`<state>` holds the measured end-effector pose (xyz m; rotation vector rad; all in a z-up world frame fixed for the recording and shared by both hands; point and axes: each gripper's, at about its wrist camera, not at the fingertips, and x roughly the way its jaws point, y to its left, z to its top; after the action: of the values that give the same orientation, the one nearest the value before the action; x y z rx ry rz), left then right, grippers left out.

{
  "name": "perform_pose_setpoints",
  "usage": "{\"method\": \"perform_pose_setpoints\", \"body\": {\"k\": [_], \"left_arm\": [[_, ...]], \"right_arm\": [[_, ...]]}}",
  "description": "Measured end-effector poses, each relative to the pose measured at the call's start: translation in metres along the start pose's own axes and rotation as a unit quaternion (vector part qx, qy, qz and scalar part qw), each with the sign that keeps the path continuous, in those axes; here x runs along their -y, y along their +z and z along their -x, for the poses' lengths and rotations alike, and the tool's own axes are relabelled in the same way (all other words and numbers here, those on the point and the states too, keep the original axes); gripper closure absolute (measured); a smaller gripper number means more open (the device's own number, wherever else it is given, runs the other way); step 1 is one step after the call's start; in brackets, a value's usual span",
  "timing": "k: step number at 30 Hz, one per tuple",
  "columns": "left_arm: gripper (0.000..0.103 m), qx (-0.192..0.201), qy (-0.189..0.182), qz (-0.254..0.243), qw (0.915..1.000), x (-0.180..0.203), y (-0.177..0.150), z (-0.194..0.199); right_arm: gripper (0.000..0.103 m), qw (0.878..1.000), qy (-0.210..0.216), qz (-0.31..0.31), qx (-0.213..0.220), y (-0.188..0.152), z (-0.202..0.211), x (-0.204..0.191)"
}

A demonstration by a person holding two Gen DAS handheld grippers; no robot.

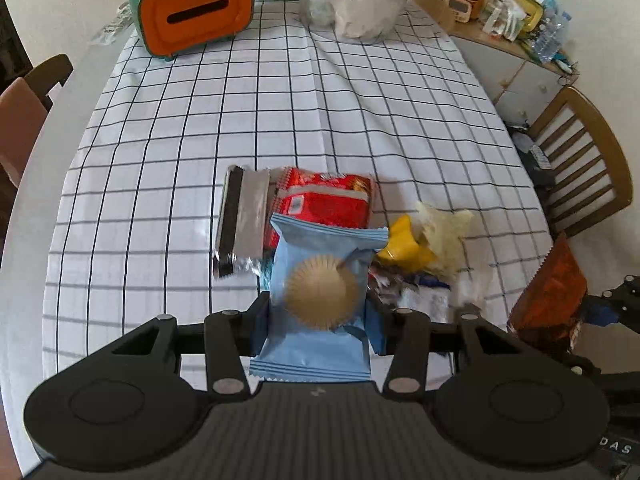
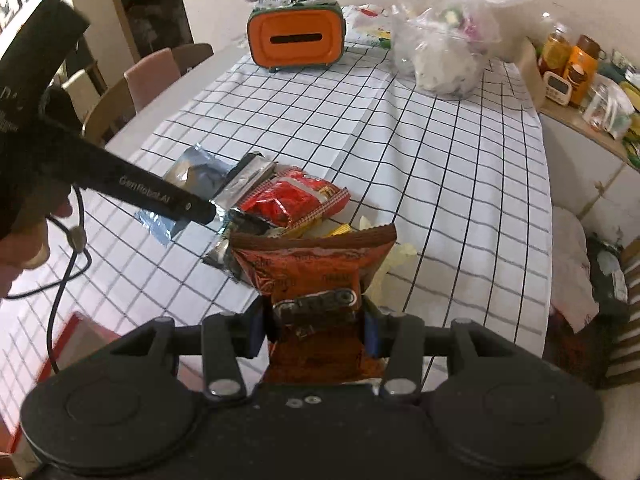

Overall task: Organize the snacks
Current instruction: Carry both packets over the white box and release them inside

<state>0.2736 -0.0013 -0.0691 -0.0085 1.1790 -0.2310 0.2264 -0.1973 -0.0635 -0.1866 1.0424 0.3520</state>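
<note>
The left tongs are closed partway on a pale blue snack packet with a round ridged cake printed on it; both pads press its sides and it hangs clear above the worktop. The right tongs clamp a brown-orange snack bag in the same way, narrow at the grip, its serrated top edge pointing away. In the left wrist view this bag shows at the right edge, near the blue packet but apart from it.

Just beyond both sets of tongs, the rest of the snacks lie in a loose heap on the checked cloth: a red packet, a silver foil sleeve of dark biscuits touching its left side, a yellow wrapper and a pale crumpled wrapper to the right. Smaller wrappers under them are too blurred to tell.

At the far left stands an orange and green tissue box with a slot in its face. To its right, also far, sits a clear plastic bag of white stuff. A wooden chair stands off the worktop's right side.
</note>
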Motion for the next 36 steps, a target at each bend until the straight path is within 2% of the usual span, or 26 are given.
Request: {"method": "perform_pose_setpoints", "body": {"k": [13,19,27,36], "left_arm": [[0.056,-0.005,-0.001,-0.023,0.9997,0.022,-0.073,0.056],[0.056,-0.014,0.006,-0.034,0.9993,0.035,-0.109,0.069],[0.056,-0.059,0.012,-0.038,0.9975,0.048,-0.152,0.059],[0.056,-0.107,0.014,-0.034,0.9936,0.059,-0.192,0.033]], "right_arm": [[0.058,0.998,0.042,-0.036,0.009,-0.043,0.056,-0.020],[0.058,0.998,0.056,-0.039,-0.004,-0.067,0.067,-0.032],[0.058,0.996,0.068,-0.034,-0.046,-0.103,0.057,-0.050],[0.058,0.994,0.055,-0.015,-0.098,-0.143,0.031,-0.067]]}}
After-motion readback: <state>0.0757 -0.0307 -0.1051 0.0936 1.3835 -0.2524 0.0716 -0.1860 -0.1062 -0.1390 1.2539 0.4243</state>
